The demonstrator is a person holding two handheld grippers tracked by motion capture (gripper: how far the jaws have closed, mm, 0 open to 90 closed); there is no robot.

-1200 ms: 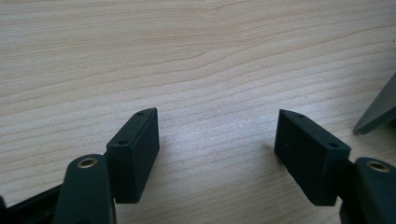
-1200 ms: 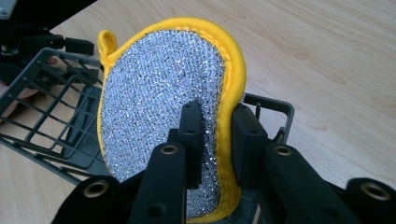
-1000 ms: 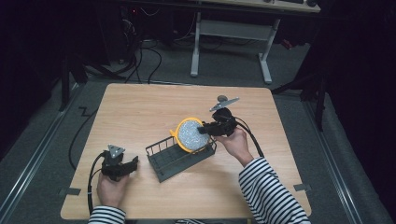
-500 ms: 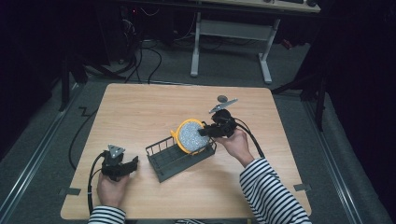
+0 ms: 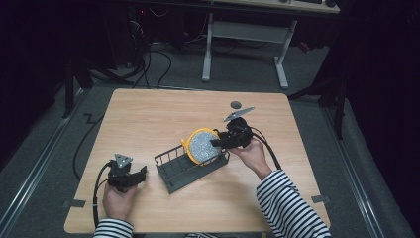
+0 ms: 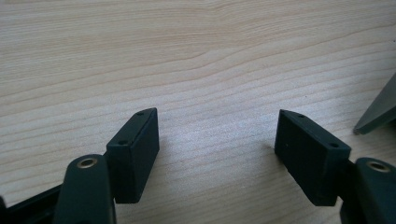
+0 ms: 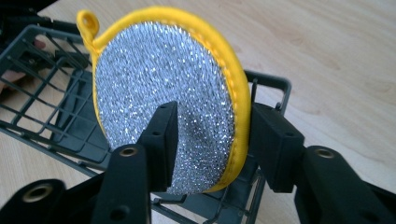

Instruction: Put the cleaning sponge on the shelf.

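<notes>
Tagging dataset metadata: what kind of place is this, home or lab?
Likely a lab or data-collection room, not a home: a lone wooden table on grey floor, cables trailing behind it, and a bare workbench frame in the dark background.

Round silver scouring pad (image 5: 202,146) with yellow rim, upright on edge over dark wire basket (image 5: 174,171).

At the bottom of the frame the right gripper (image 7: 212,140) has its two black jaws closed on the lower edge of a round scouring pad (image 7: 166,102), one jaw on the glittering silver face, the other behind the yellow rim. The pad stands upright, its small yellow loop at the upper left. Behind and below it sits a dark wire basket (image 7: 42,84), stretching toward the left edge. Pale wooden table (image 7: 327,51) occupies the upper right.
</notes>
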